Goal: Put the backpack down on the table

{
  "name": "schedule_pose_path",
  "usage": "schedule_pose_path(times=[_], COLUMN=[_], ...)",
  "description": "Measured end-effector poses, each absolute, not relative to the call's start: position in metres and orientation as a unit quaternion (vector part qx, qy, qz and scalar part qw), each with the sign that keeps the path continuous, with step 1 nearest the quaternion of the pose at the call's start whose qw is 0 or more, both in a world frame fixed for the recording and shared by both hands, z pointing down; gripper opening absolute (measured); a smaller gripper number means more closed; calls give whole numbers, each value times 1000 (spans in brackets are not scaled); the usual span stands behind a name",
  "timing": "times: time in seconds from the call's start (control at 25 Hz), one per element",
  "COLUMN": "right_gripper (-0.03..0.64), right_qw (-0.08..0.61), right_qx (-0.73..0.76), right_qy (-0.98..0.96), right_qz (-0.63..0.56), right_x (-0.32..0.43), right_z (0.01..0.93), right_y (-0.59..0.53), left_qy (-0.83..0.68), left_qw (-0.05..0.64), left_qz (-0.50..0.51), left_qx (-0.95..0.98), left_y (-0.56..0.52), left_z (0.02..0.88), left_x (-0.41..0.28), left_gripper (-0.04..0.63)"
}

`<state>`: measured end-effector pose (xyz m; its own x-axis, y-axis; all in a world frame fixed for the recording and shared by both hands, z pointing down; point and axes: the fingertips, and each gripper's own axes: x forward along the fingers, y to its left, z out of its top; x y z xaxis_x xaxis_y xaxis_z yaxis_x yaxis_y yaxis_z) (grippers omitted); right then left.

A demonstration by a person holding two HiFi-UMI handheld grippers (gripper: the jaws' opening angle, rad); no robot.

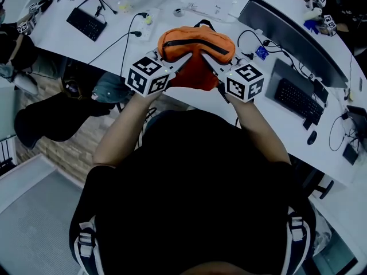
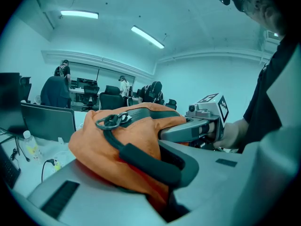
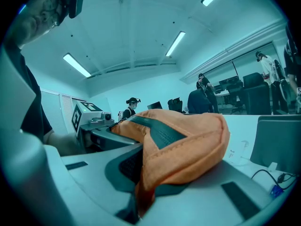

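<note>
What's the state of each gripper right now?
Left gripper: closed, holding the orange backpack.
Right gripper: closed, holding the same backpack.

1. We are seeing the backpack between the left gripper and the right gripper, over the table's near edge.
2. We are seeing a keyboard lying to its right, a monitor behind that.

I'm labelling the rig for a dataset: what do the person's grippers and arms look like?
The left gripper and right gripper have pale grey jaws, each with a white cube bearing black square markers. Black short sleeves, forearms bare.
</note>
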<state>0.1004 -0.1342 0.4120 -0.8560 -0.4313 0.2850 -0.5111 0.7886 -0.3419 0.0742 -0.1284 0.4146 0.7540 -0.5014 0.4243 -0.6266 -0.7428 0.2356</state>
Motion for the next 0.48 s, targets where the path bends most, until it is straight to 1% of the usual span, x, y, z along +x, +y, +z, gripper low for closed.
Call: schedule_pose_path(times=[0.48], right_gripper=[43], right_qw=[94], right_qx=[236], right_qy=[-945], right_qz=[207], right_x=[96], right_z=[409], right_y=[-127], left_qy=[-319], left_qw=[183], left_qz=[176], left_qx=[913], left_y=[-120], left_z=[411], left_x=[70], left_gripper=[69])
